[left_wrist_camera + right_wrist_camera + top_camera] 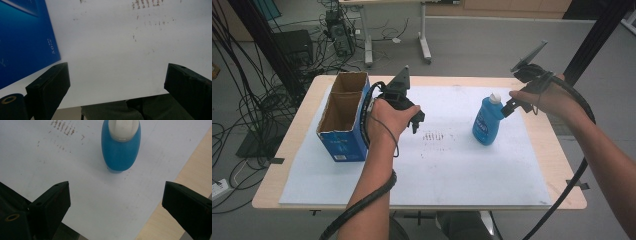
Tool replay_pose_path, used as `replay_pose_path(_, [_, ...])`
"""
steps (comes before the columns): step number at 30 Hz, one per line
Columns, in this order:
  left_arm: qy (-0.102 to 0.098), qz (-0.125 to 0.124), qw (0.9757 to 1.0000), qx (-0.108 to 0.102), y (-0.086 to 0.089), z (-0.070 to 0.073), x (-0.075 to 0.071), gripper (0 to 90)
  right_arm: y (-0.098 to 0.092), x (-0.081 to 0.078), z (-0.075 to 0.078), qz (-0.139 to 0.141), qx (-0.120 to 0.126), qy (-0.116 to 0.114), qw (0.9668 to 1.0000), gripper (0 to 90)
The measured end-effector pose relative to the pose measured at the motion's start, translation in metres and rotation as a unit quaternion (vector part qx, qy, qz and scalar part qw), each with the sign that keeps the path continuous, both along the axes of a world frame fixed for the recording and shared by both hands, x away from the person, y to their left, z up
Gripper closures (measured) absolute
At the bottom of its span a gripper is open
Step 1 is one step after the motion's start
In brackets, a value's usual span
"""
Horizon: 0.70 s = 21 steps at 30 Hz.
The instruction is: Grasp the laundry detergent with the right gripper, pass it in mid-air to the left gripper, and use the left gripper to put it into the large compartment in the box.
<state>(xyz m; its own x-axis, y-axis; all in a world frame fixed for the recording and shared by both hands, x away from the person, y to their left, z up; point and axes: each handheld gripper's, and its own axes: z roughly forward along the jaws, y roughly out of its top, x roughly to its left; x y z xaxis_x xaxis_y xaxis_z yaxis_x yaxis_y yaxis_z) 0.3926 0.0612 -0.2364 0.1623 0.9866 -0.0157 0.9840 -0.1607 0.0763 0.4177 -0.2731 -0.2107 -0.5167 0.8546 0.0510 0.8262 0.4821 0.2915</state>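
we see the blue plastic bottle with a white cap (pixel 487 121) upright near the worktop's (pixel 532 130) right edge, long axis vertical, cap up. our right gripper (pixel 511 107) hangs spread just beside its cap; our left gripper (pixel 416 120) is spread beside the open blue cardboard box (pixel 343 131).

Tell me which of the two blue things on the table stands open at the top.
The blue cardboard box at the table's left, beside the left gripper: its top is open, showing two compartments. The blue bottle wears a white cap.
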Motion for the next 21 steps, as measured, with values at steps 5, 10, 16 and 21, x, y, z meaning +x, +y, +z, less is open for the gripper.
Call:
replay_pose_path(5, [0.001,-0.001,1.0000,0.000,0.001,-0.001,-0.001,6.8,-0.007,-0.001,-0.011,0.000,0.006,-0.011,0.9999,6.7])
replay_pose_path(10, [0.003,-0.002,1.0000,-0.001,0.003,-0.004,-0.003,6.8,-0.013,-0.003,-0.022,0.006,0.025,-0.029,0.9992,5.2])
replay_pose_path(16, [0.004,-0.002,1.0000,-0.001,0.003,-0.007,-0.003,6.8,-0.017,-0.006,-0.039,0.010,0.036,-0.044,0.9983,5.0])
replay_pose_path(21, [0.004,-0.007,1.0000,0.001,0.000,-0.009,-0.003,6.8,-0.020,-0.009,-0.061,0.015,0.056,-0.069,0.9959,4.6])
